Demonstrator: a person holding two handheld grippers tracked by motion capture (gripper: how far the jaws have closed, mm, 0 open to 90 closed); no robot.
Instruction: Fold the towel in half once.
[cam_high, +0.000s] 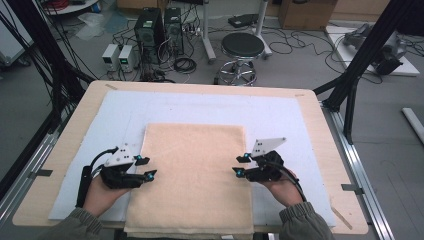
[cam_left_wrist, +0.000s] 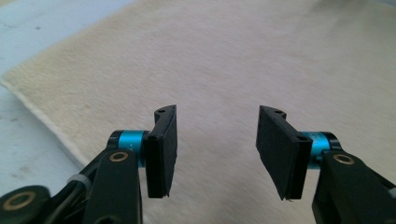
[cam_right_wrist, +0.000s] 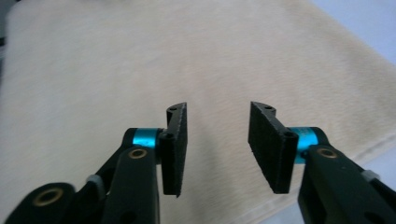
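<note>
**Towel fold: both grippers poised at side edges, pre-grasp**

Step in hand, as judged: approach for a grasp on the cream towel. Lying flat on the white mat covering the desk, near edge hanging slightly over the desk front. Looks already folded at least once, going by layered edge at the bottom of the high view; exact layer count unclear.

Left gripper at towel's left edge, jaws pointing inward across the cloth. Jaws apart, nothing between them; in the left gripper view just bare towel pile behind the gap, towel border and mat off to the side. No pinch on fabric.

Right gripper mirrored at right edge, jaws likewise apart and empty. Right gripper view looking over towel surface, edge running out at lower right. Touching the cloth or hovering just above: cannot tell.

Next move, as judged: drop both grippers to the 2 side edges, slide 1 jaw under the top layer, close on the fabric at matching points, then lift together for a fold. Needs symmetric grips, else skewed fold. Risk: grabbing all layers, or catching the mat along with the towel.
</note>
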